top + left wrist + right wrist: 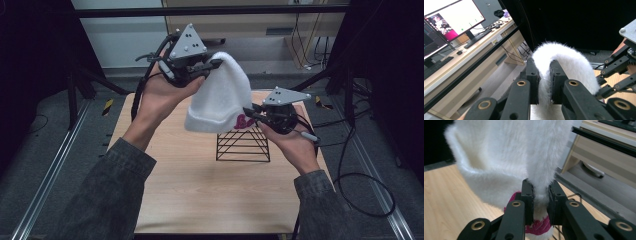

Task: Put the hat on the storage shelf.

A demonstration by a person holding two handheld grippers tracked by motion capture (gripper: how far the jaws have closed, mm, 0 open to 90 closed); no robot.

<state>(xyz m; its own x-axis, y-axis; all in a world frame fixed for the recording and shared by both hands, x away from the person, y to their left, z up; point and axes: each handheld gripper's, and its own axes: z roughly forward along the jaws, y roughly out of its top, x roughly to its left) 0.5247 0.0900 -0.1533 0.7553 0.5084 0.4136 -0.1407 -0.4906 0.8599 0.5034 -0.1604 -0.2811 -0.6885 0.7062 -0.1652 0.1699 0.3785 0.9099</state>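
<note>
Above the bench (pixel 200 190), your left tongs (pixel 216 63) and right tongs (pixel 251 111) both pinch the light, floppy fleece hat (pixel 220 100); grip its cuff.

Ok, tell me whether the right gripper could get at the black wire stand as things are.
Probably not yet: the right gripper is shut on the white hat's cuff, and the hat hangs over the wire stand. It sits close below, but the jaws are occupied.

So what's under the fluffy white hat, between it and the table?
A black wire stand sits on the wooden table beneath the white hat, in the high view.
</note>
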